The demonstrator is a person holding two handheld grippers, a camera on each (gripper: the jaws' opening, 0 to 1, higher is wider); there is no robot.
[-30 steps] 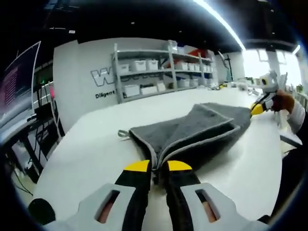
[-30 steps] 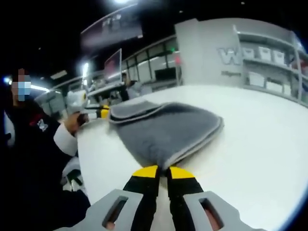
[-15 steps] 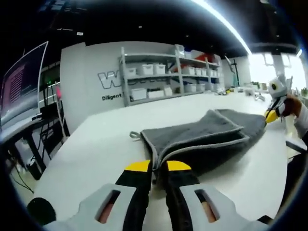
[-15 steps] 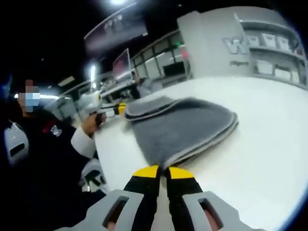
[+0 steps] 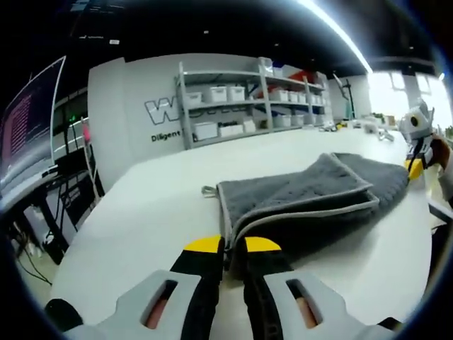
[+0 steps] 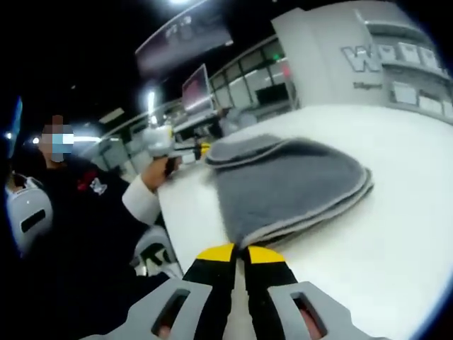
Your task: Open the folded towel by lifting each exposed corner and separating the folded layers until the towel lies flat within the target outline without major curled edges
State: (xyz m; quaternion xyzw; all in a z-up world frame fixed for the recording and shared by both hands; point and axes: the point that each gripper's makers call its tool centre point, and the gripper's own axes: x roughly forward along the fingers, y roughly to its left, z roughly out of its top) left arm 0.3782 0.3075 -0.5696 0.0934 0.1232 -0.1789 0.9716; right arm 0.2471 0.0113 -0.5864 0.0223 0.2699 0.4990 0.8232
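Lying across a white tabletop [image 5: 141,212], the grey towel [image 5: 304,195] is folded into several layers with pale piped edges, its layers parted along the near side in the left gripper view. The left gripper [image 5: 225,245] sits at the towel's near corner with its yellow-tipped fingers [image 5: 204,245] drawn together on the piped edge, so it has the corner pinched. A small hanging loop [image 5: 209,190] sticks out from the towel's left corner. At the far right of that view the right gripper [image 5: 415,167] meets the towel's far corner, held by a hand [image 5: 440,150].

In the right gripper view the towel [image 6: 294,184] spreads away from the camera, its stacked edges curving round on the right. The right gripper [image 6: 239,253] has its fingers [image 6: 215,253] nearly touching, closed on the near corner of the towel. At the far left corner of the cloth the left gripper [image 6: 202,149] reaches the towel, gripped by the person's hand [image 6: 157,172] with a white cuff [image 6: 141,200] and dark sleeve behind it.

Beyond the tabletop in the left gripper view stands a grey shelving rack [image 5: 244,99] loaded with white bins [image 5: 228,93], against a white wall with dark lettering [image 5: 161,112]. A monitor [image 5: 28,120] shows at the far left.
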